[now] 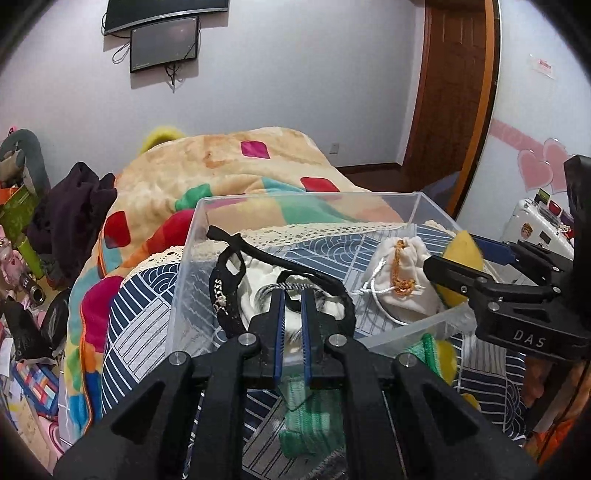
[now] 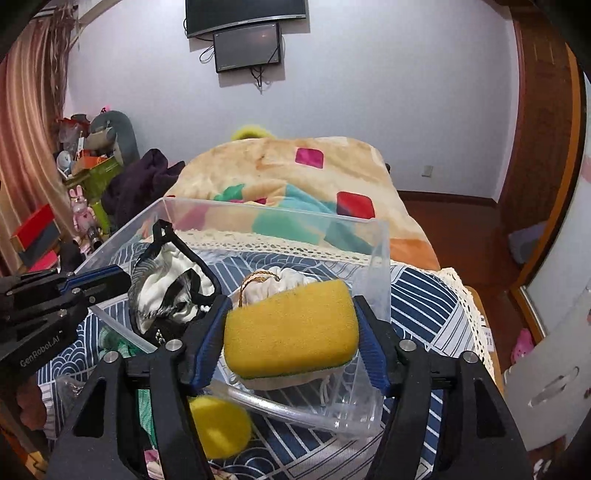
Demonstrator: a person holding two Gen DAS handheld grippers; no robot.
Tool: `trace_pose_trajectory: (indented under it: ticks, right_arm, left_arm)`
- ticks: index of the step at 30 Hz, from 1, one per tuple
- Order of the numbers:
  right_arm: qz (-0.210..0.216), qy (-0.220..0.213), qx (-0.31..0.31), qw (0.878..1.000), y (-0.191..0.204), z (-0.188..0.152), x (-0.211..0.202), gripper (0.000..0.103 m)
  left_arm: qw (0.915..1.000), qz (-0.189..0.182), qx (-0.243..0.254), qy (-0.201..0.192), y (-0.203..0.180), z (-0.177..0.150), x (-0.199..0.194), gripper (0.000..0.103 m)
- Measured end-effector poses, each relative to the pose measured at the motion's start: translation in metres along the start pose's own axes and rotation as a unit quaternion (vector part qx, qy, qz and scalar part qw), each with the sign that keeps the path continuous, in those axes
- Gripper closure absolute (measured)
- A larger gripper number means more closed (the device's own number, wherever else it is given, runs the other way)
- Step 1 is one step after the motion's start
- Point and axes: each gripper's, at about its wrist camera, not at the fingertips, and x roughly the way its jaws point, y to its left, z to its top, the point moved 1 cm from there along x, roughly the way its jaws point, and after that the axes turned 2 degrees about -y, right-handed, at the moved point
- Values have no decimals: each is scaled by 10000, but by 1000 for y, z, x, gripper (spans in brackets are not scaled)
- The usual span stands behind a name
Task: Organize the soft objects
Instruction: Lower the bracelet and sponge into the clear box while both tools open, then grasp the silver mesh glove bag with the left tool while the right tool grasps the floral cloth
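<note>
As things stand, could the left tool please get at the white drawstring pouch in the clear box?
Probably yes: the white drawstring pouch lies uncovered in the open-topped clear box, just right of the left tool, though the right tool hangs close beside it.

Two dark screens [image 2: 246,27] hang on the pale wall, cables dangling below. A colourful patchwork blanket [image 2: 295,177] is heaped over the bed's far end, a dark garment [image 1: 70,210] beside its left edge. A wooden door [image 1: 454,85] stands far right.
</note>
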Motion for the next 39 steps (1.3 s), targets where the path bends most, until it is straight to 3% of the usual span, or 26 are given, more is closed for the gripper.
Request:
trace_pose_trajectory:
  ticks: [8,16,20,25,34,39]
  right_arm:
    - [-29,-171,-52,9998,3,4,-12,25]
    - [7,-471,-162,9988,8,4,-41,17]
    - [27,-580,-214,9981,12,-2,-52,5]
    - [42,-558,-278,9980,19,-17,-60,4]
    - [167,-88,-296,9994,28,-57,-49,4]
    - [479,351,-283,9978,36,-79,-37,4]
  left_arm:
    - [9998,-76,-98,-170,3,-2,-24,69]
    - [9985,16,23,-550,-1,-11,-64,21]
    - [9984,36,83,-562,-4,-22,-75,13]
    - [9988,81,157,-448,-10,-42,-78,8]
    - [9999,-3,132,106,-12,-82,-62,8]
    - [9994,-4,-14,357,-10,-100,-49,8]
